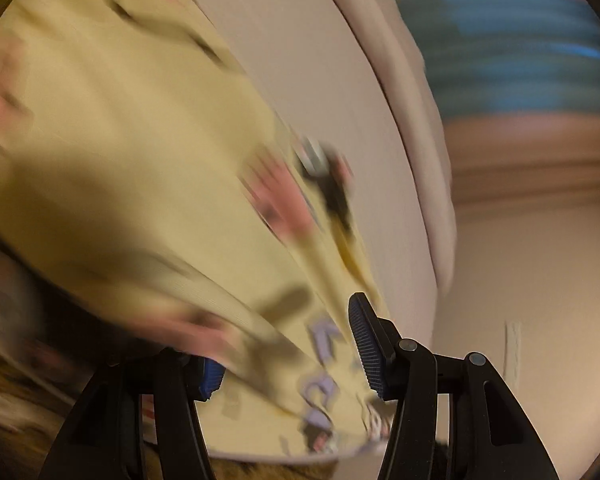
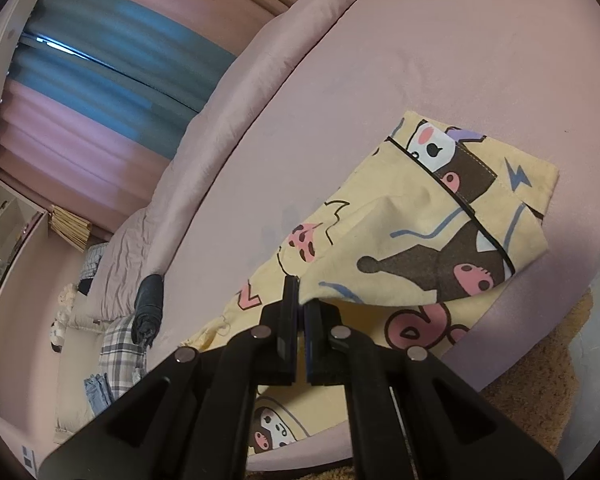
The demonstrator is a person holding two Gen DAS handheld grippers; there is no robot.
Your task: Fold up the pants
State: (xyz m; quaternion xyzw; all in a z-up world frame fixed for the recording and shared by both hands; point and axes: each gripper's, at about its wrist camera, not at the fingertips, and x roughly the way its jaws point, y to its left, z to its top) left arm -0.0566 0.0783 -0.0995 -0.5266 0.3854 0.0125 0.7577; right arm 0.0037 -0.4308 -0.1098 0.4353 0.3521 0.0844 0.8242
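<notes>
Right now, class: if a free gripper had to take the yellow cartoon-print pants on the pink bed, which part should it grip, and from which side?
Probably the far hem corner of the pants, approached from the open bed beyond it. That edge lies flat and exposed, and the right gripper already pinches the near fold.

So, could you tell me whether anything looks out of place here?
Nothing damaged or spilled. The yellow cartoon-print pants lie rumpled, hanging over the pink mattress edge. A heap of clothes lies beside the bed.
</notes>
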